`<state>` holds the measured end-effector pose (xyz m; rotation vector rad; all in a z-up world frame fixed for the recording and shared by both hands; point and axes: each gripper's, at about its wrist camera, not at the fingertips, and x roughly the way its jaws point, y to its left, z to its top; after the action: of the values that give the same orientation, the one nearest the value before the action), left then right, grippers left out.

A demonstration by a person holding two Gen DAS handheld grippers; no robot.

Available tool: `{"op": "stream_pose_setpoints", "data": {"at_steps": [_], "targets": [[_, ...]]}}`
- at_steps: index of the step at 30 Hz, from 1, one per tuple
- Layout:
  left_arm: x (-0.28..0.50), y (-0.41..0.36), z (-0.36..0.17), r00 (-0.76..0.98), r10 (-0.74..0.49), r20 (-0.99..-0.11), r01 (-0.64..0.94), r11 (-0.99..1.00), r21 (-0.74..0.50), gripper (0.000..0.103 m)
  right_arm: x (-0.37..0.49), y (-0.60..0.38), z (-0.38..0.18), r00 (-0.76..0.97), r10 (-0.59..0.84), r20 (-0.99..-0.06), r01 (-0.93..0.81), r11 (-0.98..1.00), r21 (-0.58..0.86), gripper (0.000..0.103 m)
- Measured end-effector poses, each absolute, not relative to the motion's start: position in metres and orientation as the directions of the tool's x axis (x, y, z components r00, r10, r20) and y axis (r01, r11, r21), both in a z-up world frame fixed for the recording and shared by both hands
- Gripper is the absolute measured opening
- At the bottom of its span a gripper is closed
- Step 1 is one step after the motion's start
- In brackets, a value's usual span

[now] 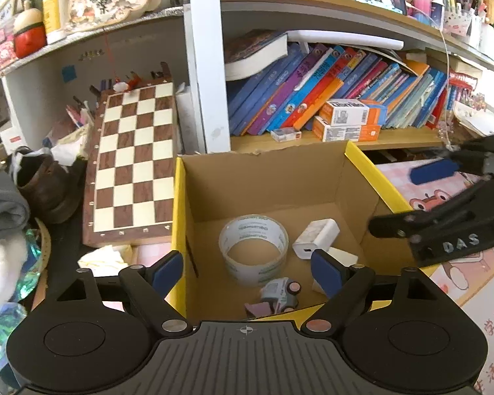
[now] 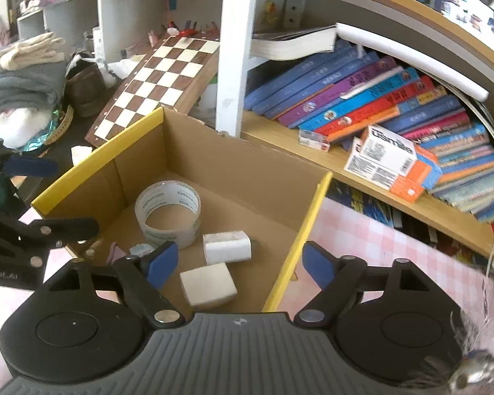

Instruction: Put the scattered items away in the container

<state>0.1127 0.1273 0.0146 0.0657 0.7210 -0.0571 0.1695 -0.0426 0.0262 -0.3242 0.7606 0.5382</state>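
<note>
An open cardboard box (image 1: 179, 214) with yellow rims stands below both grippers. On its floor lie a clear tape roll (image 1: 253, 250), a white charger (image 1: 316, 238), a white block (image 1: 342, 256), a small toy car (image 1: 281, 293) and a pink scrap (image 1: 258, 309). My left gripper (image 1: 247, 271) hangs open and empty over the box's near side. In the right wrist view the same box (image 2: 306, 230) holds the tape roll (image 2: 168, 210), charger (image 2: 227, 247) and block (image 2: 209, 284). My right gripper (image 2: 240, 265) is open and empty, straddling the right rim.
A chessboard (image 1: 131, 158) leans left of the box. Behind it, a shelf carries slanted books (image 1: 329, 89) and orange cartons (image 1: 349, 121). A brown shoe (image 1: 46, 187) and folded clothes (image 2: 19, 79) lie far left. A pink checked cloth (image 2: 378, 253) covers the surface at right.
</note>
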Motion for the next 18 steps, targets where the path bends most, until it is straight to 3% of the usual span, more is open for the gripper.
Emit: {"op": "stream_pose_setpoints", "data": {"at_steps": [18], "targets": [[0.073,0.100,0.031,0.779,0.006,-0.627,0.048,0.996,0.069,0.093,0.111,-0.075,0.033,0.694,0.275,-0.665,-0.448,0.888,-0.100,0.101]]}}
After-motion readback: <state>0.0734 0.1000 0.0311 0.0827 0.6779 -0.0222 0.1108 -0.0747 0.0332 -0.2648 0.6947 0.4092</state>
